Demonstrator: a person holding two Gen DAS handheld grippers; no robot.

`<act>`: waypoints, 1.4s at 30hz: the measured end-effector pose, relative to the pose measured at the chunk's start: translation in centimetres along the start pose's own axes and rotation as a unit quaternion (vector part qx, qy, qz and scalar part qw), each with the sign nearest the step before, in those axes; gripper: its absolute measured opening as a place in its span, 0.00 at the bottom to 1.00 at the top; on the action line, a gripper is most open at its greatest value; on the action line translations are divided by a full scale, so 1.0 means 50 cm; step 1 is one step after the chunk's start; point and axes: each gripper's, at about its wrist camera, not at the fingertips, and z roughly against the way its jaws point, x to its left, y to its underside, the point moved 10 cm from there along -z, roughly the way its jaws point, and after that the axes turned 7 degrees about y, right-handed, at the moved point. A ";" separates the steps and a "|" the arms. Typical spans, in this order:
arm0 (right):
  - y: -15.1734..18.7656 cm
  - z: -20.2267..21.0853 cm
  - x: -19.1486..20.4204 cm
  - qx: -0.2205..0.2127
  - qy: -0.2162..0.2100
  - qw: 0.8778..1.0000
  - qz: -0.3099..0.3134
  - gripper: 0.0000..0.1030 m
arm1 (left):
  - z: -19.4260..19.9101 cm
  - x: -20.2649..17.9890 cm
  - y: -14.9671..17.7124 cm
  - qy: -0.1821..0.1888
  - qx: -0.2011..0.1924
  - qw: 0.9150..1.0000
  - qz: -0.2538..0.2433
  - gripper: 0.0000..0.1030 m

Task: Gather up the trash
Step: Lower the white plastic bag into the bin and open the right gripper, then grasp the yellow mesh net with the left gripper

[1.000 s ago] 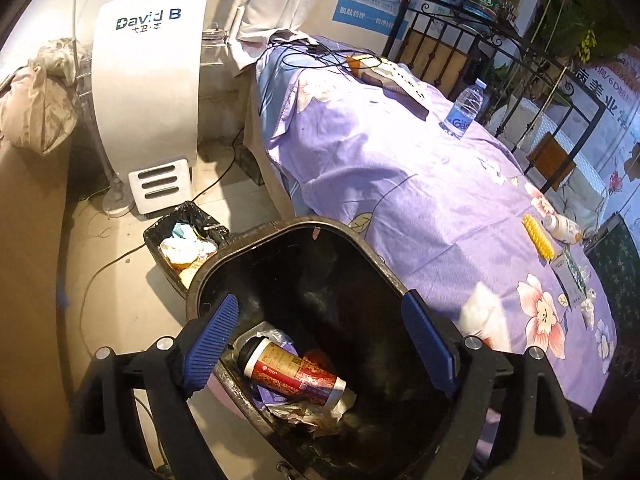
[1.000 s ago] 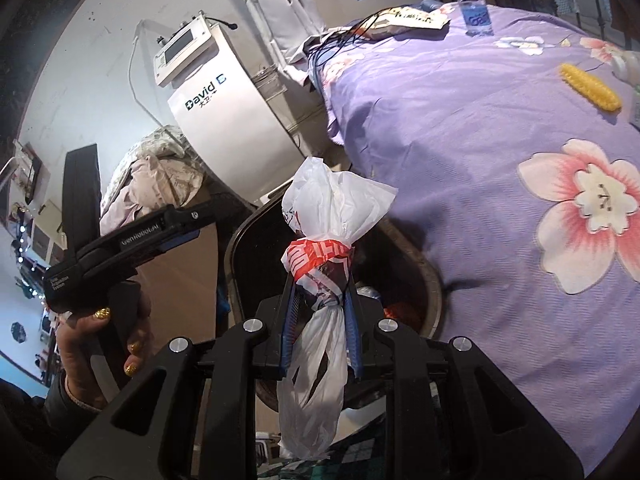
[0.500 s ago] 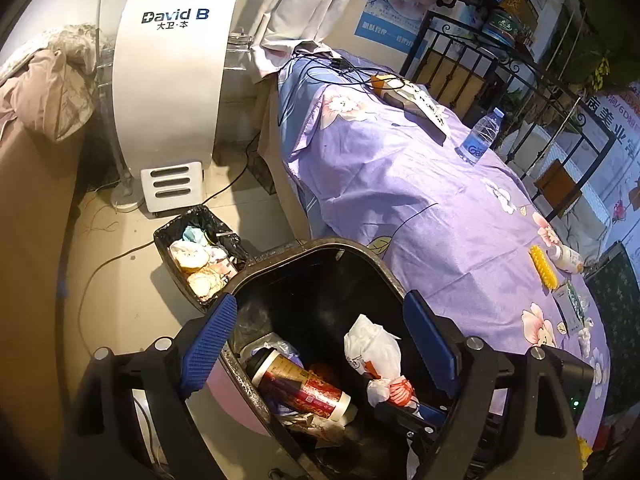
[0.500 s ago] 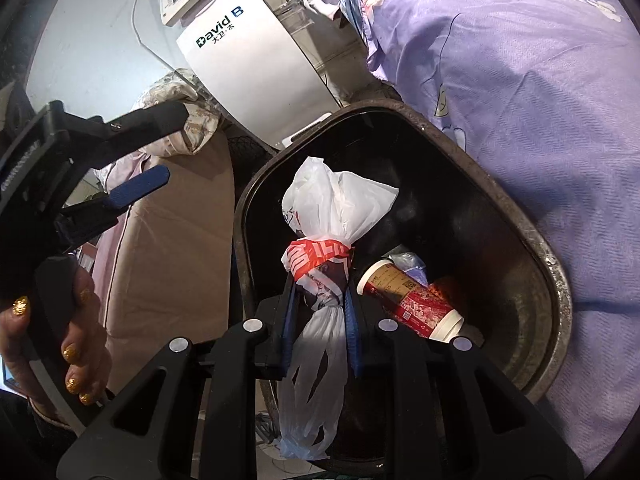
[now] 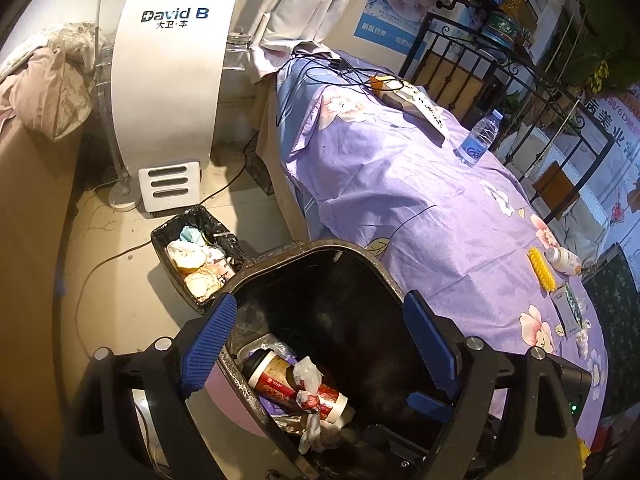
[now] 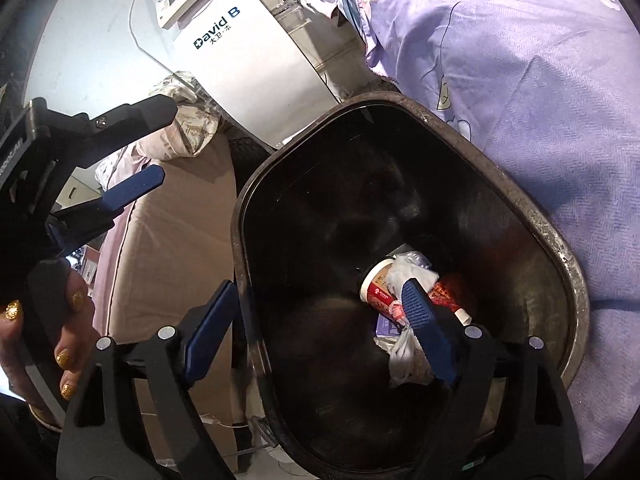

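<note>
A: Nearest first, what are the grippers doing?

B: The right gripper (image 6: 316,334) hangs over the big dark oval trash bin (image 6: 560,240) with its blue-padded jaws spread wide; they have just been opening, and nothing sits between them. The left gripper (image 5: 320,344) is also spread, empty, poised above the near rim of the same bin.

A: And the trash?

B: The knotted white plastic bag with a red band (image 5: 308,396) lies at the bottom of the bin, draped across a red and cream paper cup (image 5: 296,388) that rests on its side. In the right wrist view the right-hand blue finger (image 6: 426,332) partly covers both, so I cannot tell whether it touches the bag.

A: Anything to the left?

B: A hand (image 6: 44,344) grips the black handle of the left gripper, left of the bin in the right wrist view.

A: Farther out?

B: Just beyond the bin, on the floor, stands a small black-lined wastebasket (image 5: 160,240) full of crumpled paper. Behind it is a tall white machine (image 5: 168,80). To the right stretches a bed with a purple floral sheet (image 5: 400,184); a clear water bottle (image 5: 478,140) stands upright at its far side, and a yellow comb-like item (image 5: 542,274) lies toward the right edge.
</note>
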 end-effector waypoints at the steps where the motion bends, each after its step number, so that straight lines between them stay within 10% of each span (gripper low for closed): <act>1: 0.000 0.008 -0.002 -0.005 0.002 1.000 0.001 0.82 | 0.000 -0.002 -0.002 0.000 -0.002 1.000 0.000 0.81; 25: 0.027 0.276 -0.130 -0.117 0.046 0.991 -0.040 0.84 | -0.071 -0.215 0.041 0.082 0.049 0.992 -0.079 0.86; 42: 0.094 0.509 -0.396 -0.118 0.155 0.973 -0.122 0.84 | -0.198 -0.598 0.174 0.183 0.142 0.910 -0.344 0.89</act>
